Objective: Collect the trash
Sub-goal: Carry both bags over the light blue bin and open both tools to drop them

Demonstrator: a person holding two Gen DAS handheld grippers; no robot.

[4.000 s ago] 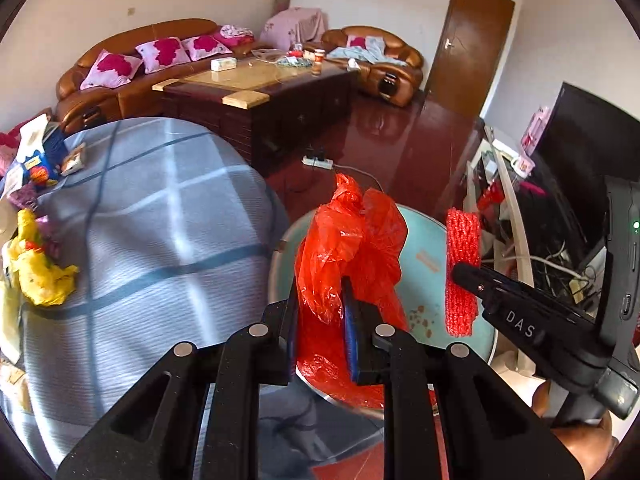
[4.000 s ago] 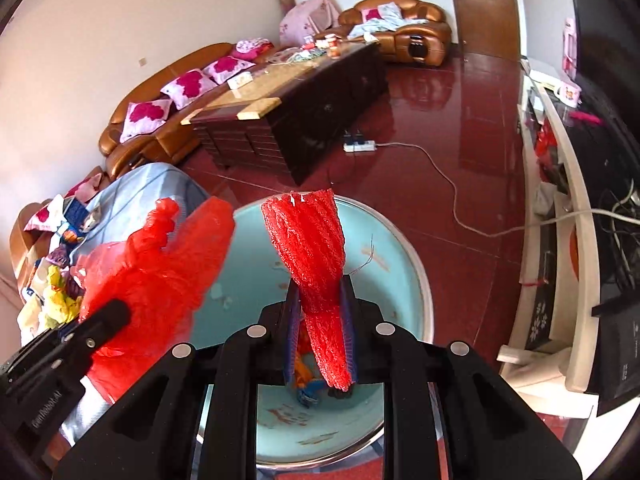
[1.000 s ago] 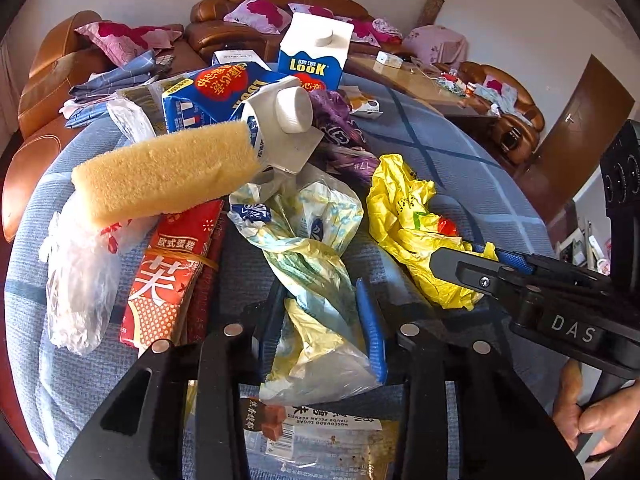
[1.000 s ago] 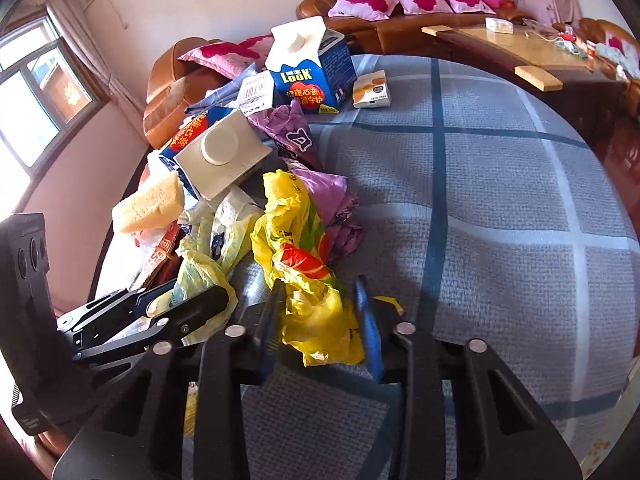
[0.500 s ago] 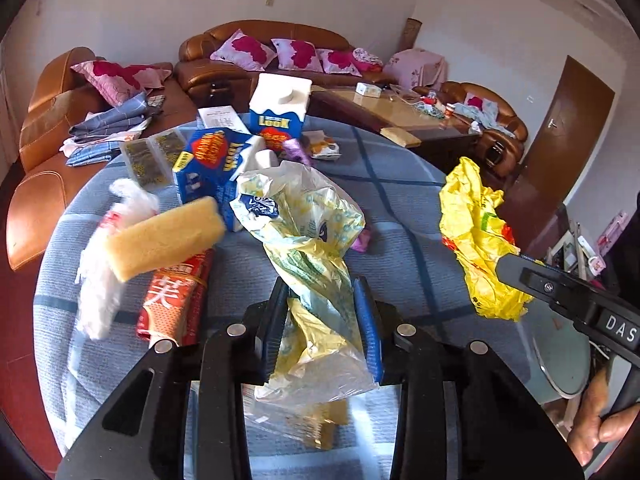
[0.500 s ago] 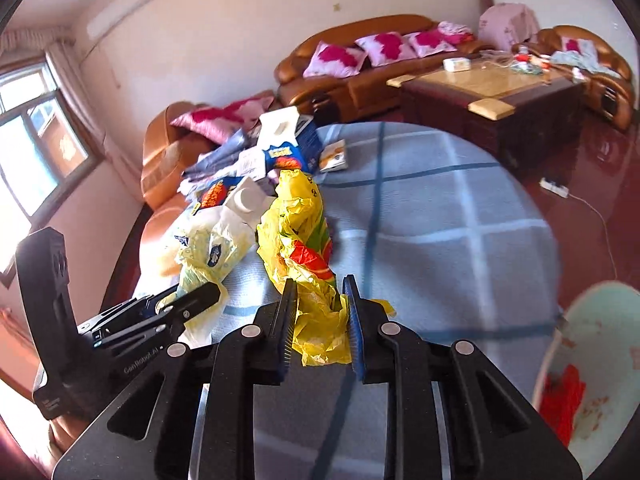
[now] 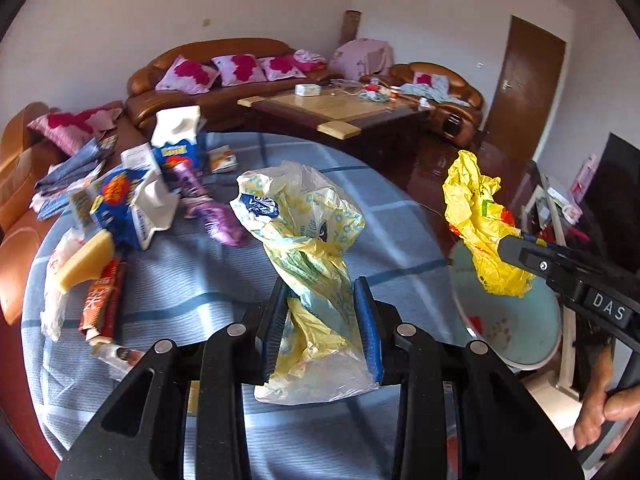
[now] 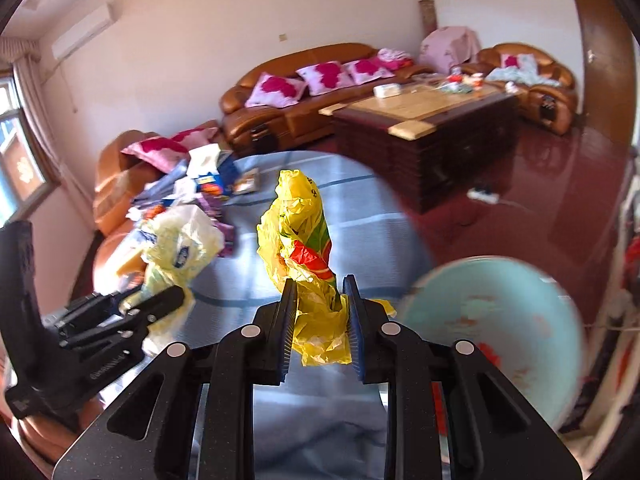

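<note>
A pale yellow-green plastic bag [image 7: 308, 248] is clamped between the blue pads of the left gripper [image 7: 322, 326] and is held up clear of the worktop [image 7: 192, 276], which is covered by a blue checked cloth. A crumpled yellow bag [image 8: 302, 248] with red and green print is pinched in the narrowly set right gripper [image 8: 318, 322], whose jaws have just been closing on it. It is held just beside a light blue basin [image 8: 520, 312], in which red scraps are seen. Further back on the worktop, a milk carton [image 7: 176, 140], a sponge [image 7: 86, 254] and wrappers are left lying.
</note>
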